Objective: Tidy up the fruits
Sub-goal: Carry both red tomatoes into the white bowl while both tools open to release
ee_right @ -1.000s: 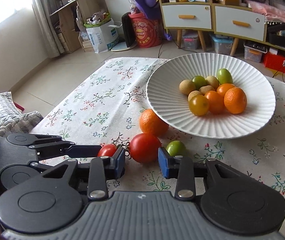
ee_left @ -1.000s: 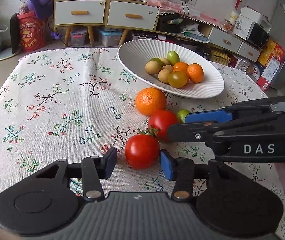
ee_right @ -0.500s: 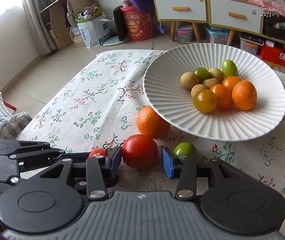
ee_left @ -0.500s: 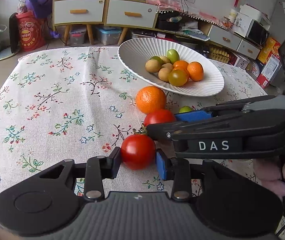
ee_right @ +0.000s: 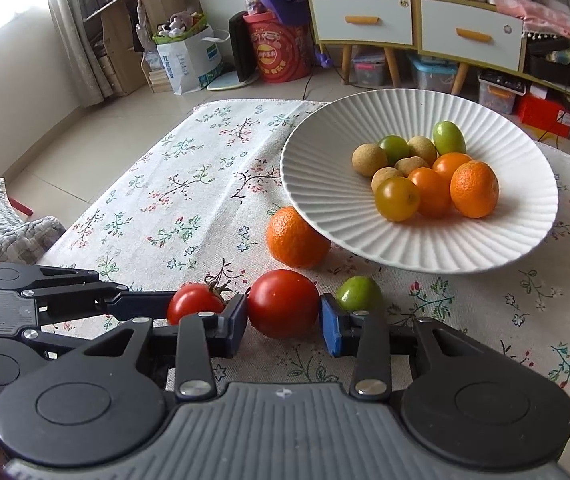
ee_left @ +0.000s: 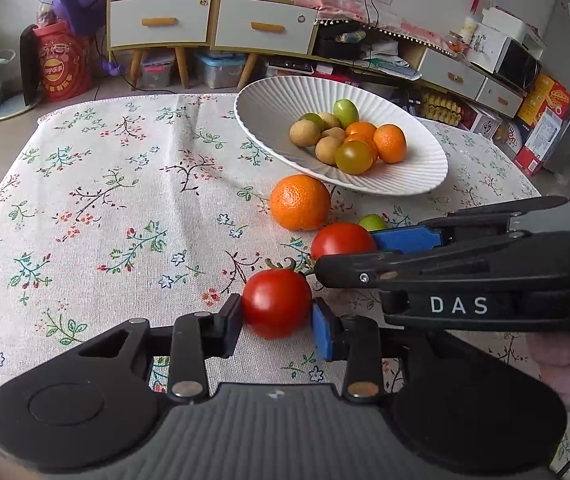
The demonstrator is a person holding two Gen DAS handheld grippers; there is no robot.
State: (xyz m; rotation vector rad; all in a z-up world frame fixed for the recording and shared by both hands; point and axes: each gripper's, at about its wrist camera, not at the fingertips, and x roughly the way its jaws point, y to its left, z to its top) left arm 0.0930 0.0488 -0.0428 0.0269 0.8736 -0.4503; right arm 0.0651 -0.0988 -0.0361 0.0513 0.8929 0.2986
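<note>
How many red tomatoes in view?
2, both on the tablecloth: the stemmed tomato between the left gripper's jaws, the other tomato between the closing right gripper's jaws. None visibly hidden.

The tabletop (ee_left: 125,208) wears a cream cloth printed with green sprigs, dark twigs and small red and blue flowers. The bowl (ee_right: 325,200) is white and ribbed. Inside it lie orange, yellow, green and tan fruits. Just beside the bowl sits an orange (ee_left: 300,202), then a lime (ee_right: 358,293), green. Two tomatoes are red: one (ee_left: 277,303) with a green stalk, the other (ee_right: 283,303) plain. Both tools (ee_left: 277,326) (ee_right: 283,326) are black with blue pads.
</note>
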